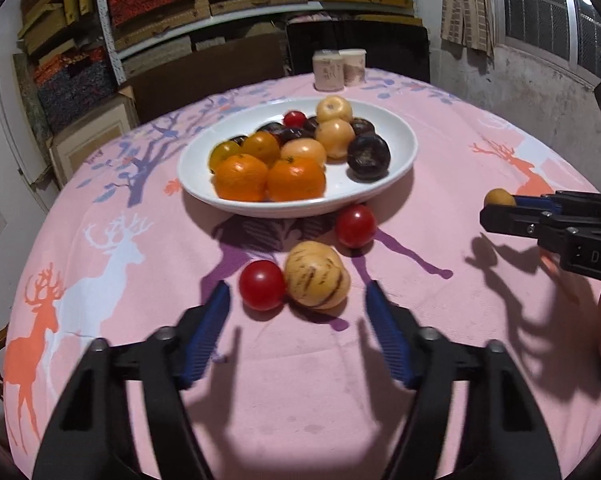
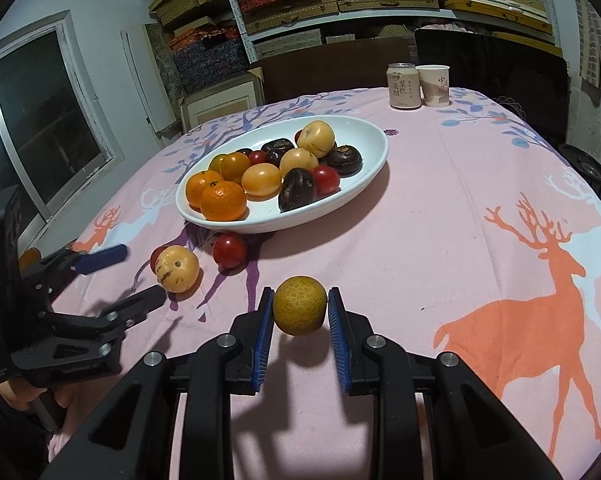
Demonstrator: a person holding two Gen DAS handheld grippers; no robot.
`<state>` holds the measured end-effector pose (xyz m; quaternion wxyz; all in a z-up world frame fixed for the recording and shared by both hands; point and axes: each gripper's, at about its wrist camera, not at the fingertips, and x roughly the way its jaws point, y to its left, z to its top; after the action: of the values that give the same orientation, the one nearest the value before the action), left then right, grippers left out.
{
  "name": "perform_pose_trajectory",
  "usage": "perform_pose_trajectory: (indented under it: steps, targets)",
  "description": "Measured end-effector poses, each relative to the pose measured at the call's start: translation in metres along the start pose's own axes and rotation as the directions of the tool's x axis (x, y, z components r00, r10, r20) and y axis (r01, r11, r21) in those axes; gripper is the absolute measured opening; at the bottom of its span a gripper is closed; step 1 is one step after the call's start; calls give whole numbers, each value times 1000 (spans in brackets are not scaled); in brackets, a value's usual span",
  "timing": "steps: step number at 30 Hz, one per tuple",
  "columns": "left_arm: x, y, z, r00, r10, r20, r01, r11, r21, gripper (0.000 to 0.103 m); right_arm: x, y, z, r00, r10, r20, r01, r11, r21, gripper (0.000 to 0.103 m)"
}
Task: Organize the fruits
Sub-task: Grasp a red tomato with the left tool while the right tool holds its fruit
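A white oval plate holds oranges, pale yellow fruits, dark fruits and cherry tomatoes. On the pink cloth before it lie a striped yellow fruit and two red tomatoes. My left gripper is open, its blue pads on either side of the near tomato and the striped fruit, a little short of them. My right gripper is shut on a small yellow-brown round fruit and holds it just above the cloth; it also shows in the left wrist view.
A drink can and a paper cup stand at the table's far edge. Shelves of boxes and a dark chair stand behind the table. The pink deer-print cloth covers the round table.
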<state>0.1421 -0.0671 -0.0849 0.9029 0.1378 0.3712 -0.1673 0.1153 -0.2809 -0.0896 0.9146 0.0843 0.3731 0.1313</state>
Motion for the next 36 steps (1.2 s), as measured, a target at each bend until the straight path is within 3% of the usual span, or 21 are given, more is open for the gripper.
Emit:
perform_pose_trajectory:
  steps: [2,6,10,14,19,21,23,27,32,36]
  targets:
    - [9,1,2,1000,-14,-28,13,1000,-12,60,0,-4,0,1000,13,-3,-13,1000,21,27]
    - [11,5,7,998,-57,-6,57,998,-42,61,3,-10,0,999,39,-16,-38,998,53,27]
    - [12,-5,11,997,-76,14,76,997,4,62,3,-11,-1,998,52,-18,-51,997,63,27]
    - [-3,-13,11,990,-112,89,107,992,59,61,4,-12,-1,997,69,-20,-67,995,73,27]
    - [9,-13,11,981,-194,25,192,980,57,61,5,-17,-1,996,83,-27,-80,992,101,27]
    - [12,-7,12,984,-174,21,174,984,24,61,5,-17,-1,996,86,-22,-83,992,100,27]
    - [11,4,12,993,-111,34,112,994,-17,65,4,-16,-2,996,88,-19,-86,992,96,27]
    - [10,33,11,995,-92,42,96,991,-92,68,4,-17,-2,996,90,-18,-88,991,102,27]
    - [7,52,5,992,-122,35,125,985,-120,68,3,-17,-2,996,91,-14,-89,991,100,27]
    - [3,63,0,995,-97,33,100,985,-139,68,3,-16,-2,996,92,-18,-90,991,99,27]
